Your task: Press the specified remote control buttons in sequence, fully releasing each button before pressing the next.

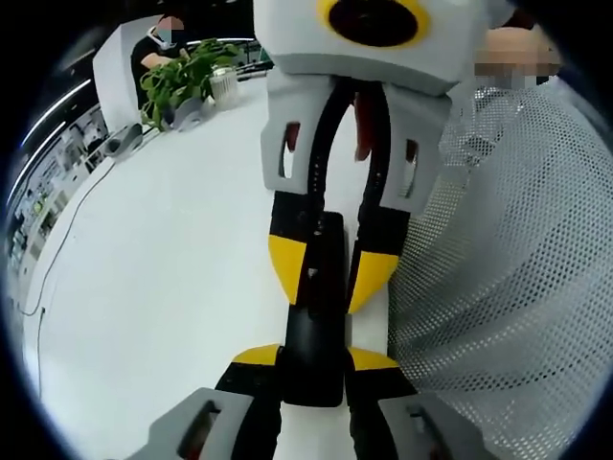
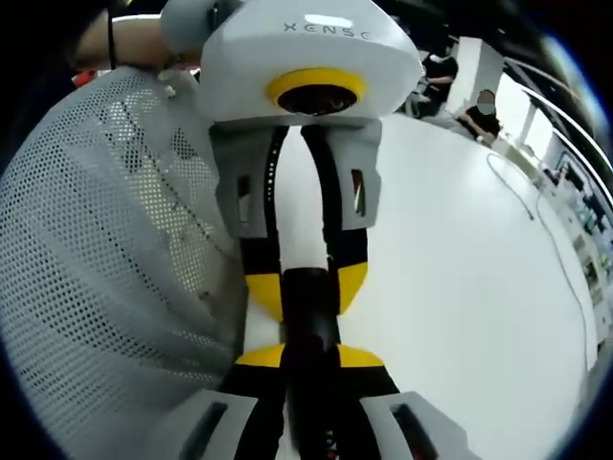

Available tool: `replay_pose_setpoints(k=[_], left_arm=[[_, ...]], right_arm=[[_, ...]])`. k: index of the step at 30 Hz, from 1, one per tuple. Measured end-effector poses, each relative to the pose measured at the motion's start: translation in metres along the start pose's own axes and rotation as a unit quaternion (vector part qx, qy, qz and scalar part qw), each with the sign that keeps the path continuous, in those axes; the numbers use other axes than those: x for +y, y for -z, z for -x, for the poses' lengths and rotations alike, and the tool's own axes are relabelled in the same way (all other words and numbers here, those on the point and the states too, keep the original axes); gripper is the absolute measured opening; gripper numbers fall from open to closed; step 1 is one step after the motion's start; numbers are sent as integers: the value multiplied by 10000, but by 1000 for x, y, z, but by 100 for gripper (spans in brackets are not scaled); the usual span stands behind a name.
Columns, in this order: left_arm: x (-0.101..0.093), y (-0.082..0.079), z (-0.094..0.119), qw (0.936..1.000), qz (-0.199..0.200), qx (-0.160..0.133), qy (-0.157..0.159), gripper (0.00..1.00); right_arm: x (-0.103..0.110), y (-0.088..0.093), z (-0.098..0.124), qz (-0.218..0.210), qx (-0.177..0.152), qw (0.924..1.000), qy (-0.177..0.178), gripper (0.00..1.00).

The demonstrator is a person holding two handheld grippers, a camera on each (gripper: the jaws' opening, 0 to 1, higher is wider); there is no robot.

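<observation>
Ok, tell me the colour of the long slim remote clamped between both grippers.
Black remote, clearest in the left gripper view.

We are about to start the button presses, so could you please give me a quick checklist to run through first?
1. Remote held by the left gripper: ok, both jaws close on its near end.
2. Right gripper on the remote's far end: ok, its yellow tips sit on both sides.
3. Same hold seen in the right gripper view, right gripper on the remote: ok.
4. Buttons in sight: cannot tell, the remote's face looks plain black.
5. White table beneath: ok.
6. Mesh sleeve close by: not ok, it crowds the grippers.
</observation>
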State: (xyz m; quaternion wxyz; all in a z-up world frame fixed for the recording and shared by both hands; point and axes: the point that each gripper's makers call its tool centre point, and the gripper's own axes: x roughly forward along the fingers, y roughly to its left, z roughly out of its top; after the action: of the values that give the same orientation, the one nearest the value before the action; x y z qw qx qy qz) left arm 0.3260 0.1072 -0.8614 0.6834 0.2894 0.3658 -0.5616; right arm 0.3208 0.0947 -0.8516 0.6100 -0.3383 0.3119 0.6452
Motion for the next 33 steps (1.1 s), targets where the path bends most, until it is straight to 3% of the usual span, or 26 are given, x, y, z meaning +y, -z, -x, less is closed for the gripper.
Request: replay_pose_setpoints(k=[22, 28, 33], left_arm=[[0, 0, 0, 9999, -90, -33, 36, 25], [0, 0, 0, 9999, -93, -41, 46, 25], [0, 0, 0, 9999, -90, -49, 54, 25]], right_arm=[[-5, 14, 8, -301, 68, 9995, -32, 20], [-7, 31, 10, -240, 430, 9988, 50, 22], [-8, 30, 10, -262, 382, 9989, 39, 22]])
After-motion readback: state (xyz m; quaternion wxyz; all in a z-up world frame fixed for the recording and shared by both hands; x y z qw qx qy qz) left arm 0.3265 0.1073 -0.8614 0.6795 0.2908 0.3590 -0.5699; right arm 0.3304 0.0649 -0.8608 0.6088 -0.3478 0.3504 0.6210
